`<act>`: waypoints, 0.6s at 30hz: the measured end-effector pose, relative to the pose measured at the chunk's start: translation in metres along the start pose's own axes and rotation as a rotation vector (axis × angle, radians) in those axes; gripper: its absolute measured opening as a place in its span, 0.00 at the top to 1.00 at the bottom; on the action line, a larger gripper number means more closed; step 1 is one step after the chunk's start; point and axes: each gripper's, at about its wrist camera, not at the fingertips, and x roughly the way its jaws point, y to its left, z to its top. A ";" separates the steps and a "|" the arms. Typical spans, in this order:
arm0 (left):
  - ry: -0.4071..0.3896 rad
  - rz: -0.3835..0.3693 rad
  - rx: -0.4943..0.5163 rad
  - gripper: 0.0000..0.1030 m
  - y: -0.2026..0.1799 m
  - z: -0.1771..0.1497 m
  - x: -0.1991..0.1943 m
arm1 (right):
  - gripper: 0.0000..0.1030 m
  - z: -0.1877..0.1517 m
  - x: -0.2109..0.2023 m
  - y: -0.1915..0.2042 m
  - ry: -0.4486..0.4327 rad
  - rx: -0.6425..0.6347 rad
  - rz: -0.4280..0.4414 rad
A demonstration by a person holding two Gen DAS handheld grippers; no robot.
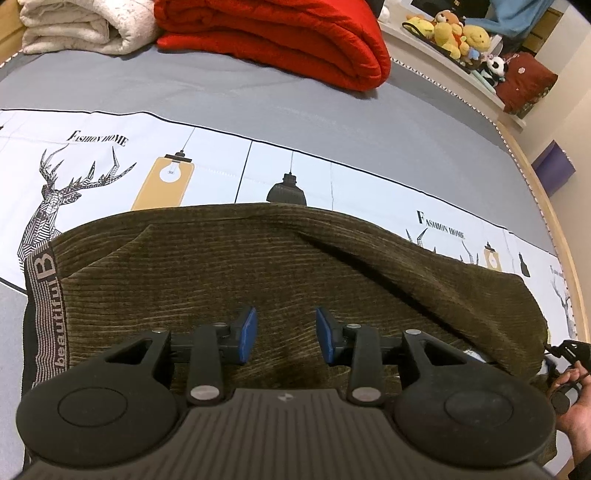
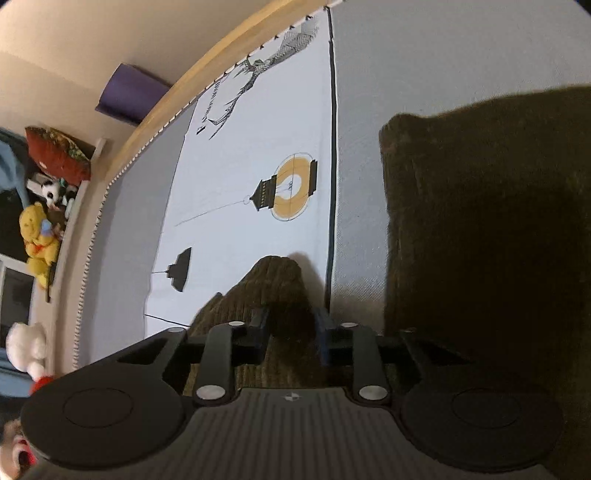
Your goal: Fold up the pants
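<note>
We cannot see the near edge of the pants, which runs under the body of the left gripper; that gripper's blue pads stand apart above the olive corduroy with nothing between them, so we read it as open; the pants lie folded across the printed band of the bed sheet, the lettered waistband at their left end; at the right edge of that view a hand and part of the other tool are cut off by the frame. In the right wrist view the right gripper has a peak of the same corduroy between its pads, yet the fabric is dark and blurred there and we cannot tell whether the pads press on it or merely flank it; a large dark mass of the pants fills the right side in shadow. Far across the grey sheet sit a red blanket and a cream blanket; a shelf with plush toys stands beyond the bed's wooden edge.
</note>
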 end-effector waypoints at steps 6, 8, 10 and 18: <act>0.004 -0.005 0.016 0.62 -0.008 -0.001 0.003 | 0.97 -0.010 -0.034 0.067 -0.054 -0.154 0.182; 0.002 -0.005 0.018 0.62 -0.008 -0.001 0.004 | 0.98 -0.026 -0.067 0.117 -0.096 -0.353 0.381; 0.006 -0.003 0.013 0.62 -0.006 -0.001 0.005 | 0.98 -0.051 -0.104 0.151 -0.138 -0.542 0.592; 0.005 -0.002 0.001 0.62 0.003 -0.001 0.001 | 0.98 -0.041 -0.086 0.135 -0.225 -0.649 0.459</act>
